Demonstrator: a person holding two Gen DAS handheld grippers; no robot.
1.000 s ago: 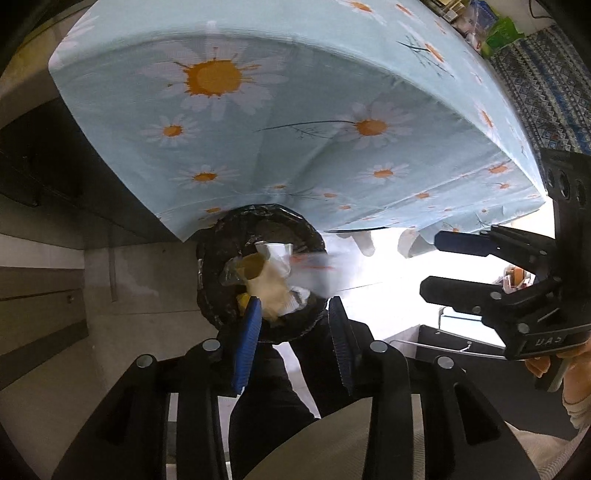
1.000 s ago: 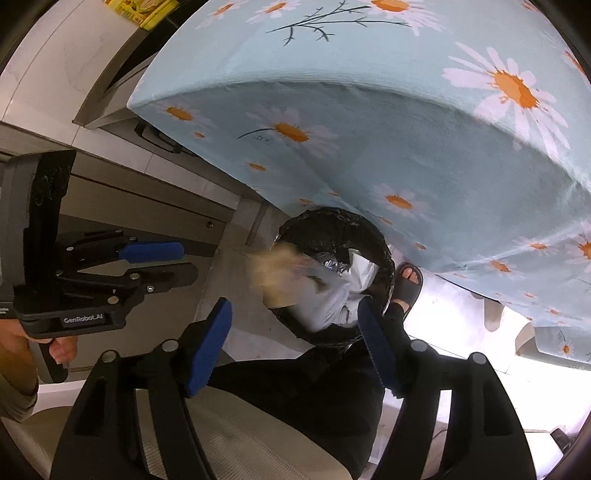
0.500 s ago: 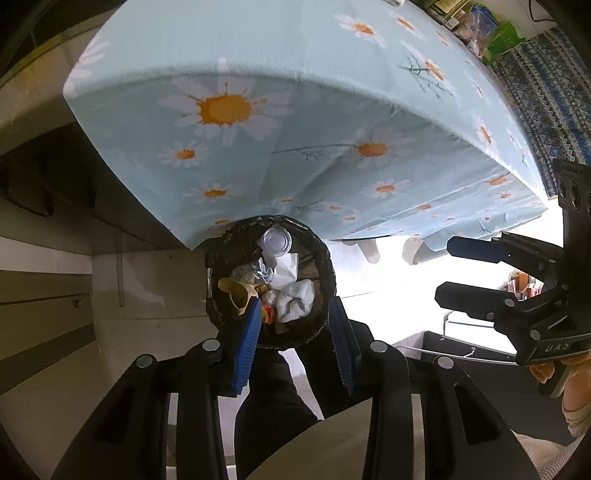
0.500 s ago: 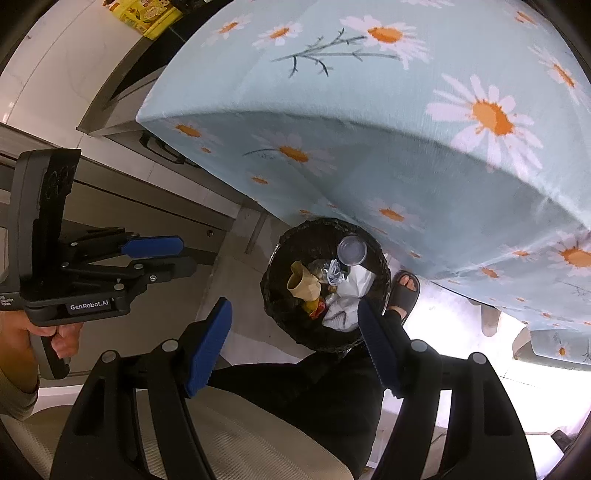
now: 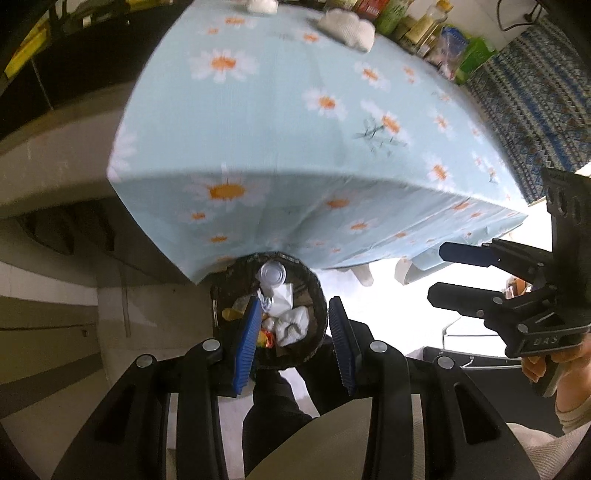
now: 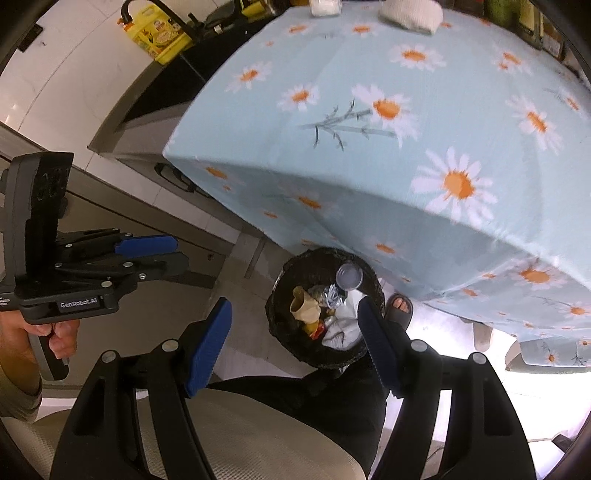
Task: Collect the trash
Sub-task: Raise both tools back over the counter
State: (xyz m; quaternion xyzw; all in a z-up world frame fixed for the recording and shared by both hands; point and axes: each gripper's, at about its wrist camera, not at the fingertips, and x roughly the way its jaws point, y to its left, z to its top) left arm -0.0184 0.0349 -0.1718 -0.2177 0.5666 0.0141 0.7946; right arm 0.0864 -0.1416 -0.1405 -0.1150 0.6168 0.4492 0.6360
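A black-lined bin (image 5: 218,306) stands on the floor beside the table's corner, holding a clear plastic cup (image 5: 272,274), white tissues (image 5: 291,321) and a brown paper piece (image 6: 304,306). My left gripper (image 5: 293,334) hangs high above the bin, open, with nothing between its blue pads. My right gripper (image 6: 293,343) is open wider over the same bin (image 6: 274,312), also empty. Each gripper shows in the other's view: the right gripper (image 5: 437,273) and the left gripper (image 6: 179,254). A crumpled white tissue (image 5: 347,24) lies at the table's far side.
The table wears a light blue daisy cloth (image 6: 406,147) that hangs down next to the bin. Bottles and packets (image 5: 436,33) line its far edge. A person's dark trouser legs and a sandalled foot (image 6: 399,306) are by the bin. Grey cabinets (image 6: 110,206) stand left.
A second ago brown and white trash was falling, blurred, above the bin; it now lies inside. Both grippers have risen, so the bin looks smaller and more of the tabletop shows.
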